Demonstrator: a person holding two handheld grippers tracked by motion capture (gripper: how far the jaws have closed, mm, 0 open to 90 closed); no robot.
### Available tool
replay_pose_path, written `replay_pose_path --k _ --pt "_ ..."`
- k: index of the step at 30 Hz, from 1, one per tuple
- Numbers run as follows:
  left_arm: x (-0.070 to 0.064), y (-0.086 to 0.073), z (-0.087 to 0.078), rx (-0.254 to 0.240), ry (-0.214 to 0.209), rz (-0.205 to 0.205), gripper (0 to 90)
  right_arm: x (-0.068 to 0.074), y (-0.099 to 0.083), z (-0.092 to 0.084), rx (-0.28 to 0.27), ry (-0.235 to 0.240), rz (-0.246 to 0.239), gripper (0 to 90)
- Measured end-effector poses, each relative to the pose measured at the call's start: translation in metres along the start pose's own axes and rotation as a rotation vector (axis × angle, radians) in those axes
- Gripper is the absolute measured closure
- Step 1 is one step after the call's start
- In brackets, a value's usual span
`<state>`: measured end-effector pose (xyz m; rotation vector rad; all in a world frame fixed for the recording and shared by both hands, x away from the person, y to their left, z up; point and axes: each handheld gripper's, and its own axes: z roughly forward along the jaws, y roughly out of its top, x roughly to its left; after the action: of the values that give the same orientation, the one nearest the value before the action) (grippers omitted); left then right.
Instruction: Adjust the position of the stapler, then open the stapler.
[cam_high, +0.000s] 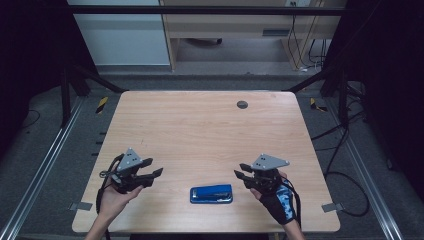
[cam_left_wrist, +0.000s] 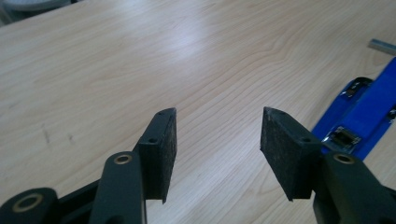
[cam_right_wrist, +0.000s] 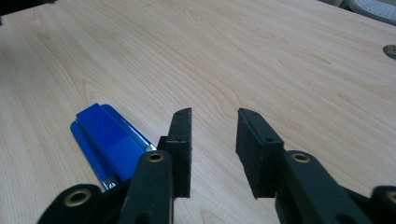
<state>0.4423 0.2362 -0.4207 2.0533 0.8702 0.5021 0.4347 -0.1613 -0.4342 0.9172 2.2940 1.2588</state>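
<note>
Between the two hands, a blue stapler (cam_high: 211, 194) lies flat on the desk (cam_high: 200, 130); left gripper (cam_high: 154, 167) and right gripper (cam_high: 238, 170) (both empty) flank it, jaws spread

The right gripper (cam_right_wrist: 214, 140) hangs over the wooden table (cam_right_wrist: 261, 56), its two black jaws apart with only bare wood between them. A blue stapler (cam_right_wrist: 109, 142) lies flat on the table just beside the left-hand jaw, untouched.
</note>
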Motion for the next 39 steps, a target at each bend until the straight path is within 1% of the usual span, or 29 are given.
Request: replay_pose_path --k 4,5,7,11,13,16,20,22,24,26,30,32,34,36,39 --pt "-0.014 0.018 0.004 0.007 -0.043 0.060 46.6 0.000 -0.009 -0.003 0.016 -0.003 0.007 77.9" --pt "-0.018 0.022 0.006 0.012 -0.055 0.080 46.5 -0.001 -0.012 -0.003 0.030 0.006 0.011 81.1" --pt "-0.025 0.030 0.009 0.014 -0.071 0.108 46.6 -0.001 -0.016 -0.003 0.045 0.012 0.014 83.2" --pt "-0.037 0.042 0.018 0.020 -0.104 0.140 46.6 -0.003 -0.022 0.000 0.078 0.019 0.023 88.7" --pt "-0.043 0.048 0.023 0.025 -0.111 0.155 46.7 -0.004 -0.025 0.000 0.084 0.025 0.026 89.6" --pt "-0.052 0.059 0.029 0.022 -0.141 0.172 46.7 -0.005 -0.029 -0.002 0.085 0.023 0.041 90.0" --pt "-0.065 0.073 0.037 0.037 -0.170 0.212 46.6 -0.004 -0.035 -0.005 0.098 0.011 0.046 90.0" --pt "-0.070 0.078 0.040 0.042 -0.192 0.226 46.6 -0.003 -0.038 -0.007 0.100 0.012 0.049 90.0" --pt "-0.075 0.081 0.044 0.053 -0.206 0.245 46.6 -0.002 -0.042 -0.009 0.102 0.019 0.065 90.0" --pt "-0.079 0.082 0.049 0.065 -0.220 0.260 46.5 0.001 -0.044 -0.010 0.107 0.022 0.063 90.0" --pt "-0.085 0.081 0.057 0.096 -0.239 0.284 46.6 0.003 -0.046 -0.011 0.111 0.026 0.074 90.0" --pt "-0.087 0.079 0.060 0.103 -0.254 0.288 46.5 0.005 -0.046 -0.009 0.111 0.034 0.068 90.0" --pt "-0.088 0.078 0.063 0.119 -0.261 0.304 46.6 0.007 -0.046 -0.008 0.116 0.043 0.062 90.0" --pt "-0.090 0.077 0.067 0.132 -0.274 0.310 46.7 0.008 -0.046 -0.007 0.117 0.052 0.051 90.0" --pt "-0.093 0.075 0.072 0.152 -0.301 0.329 46.7 0.010 -0.047 -0.005 0.124 0.061 0.048 90.0"
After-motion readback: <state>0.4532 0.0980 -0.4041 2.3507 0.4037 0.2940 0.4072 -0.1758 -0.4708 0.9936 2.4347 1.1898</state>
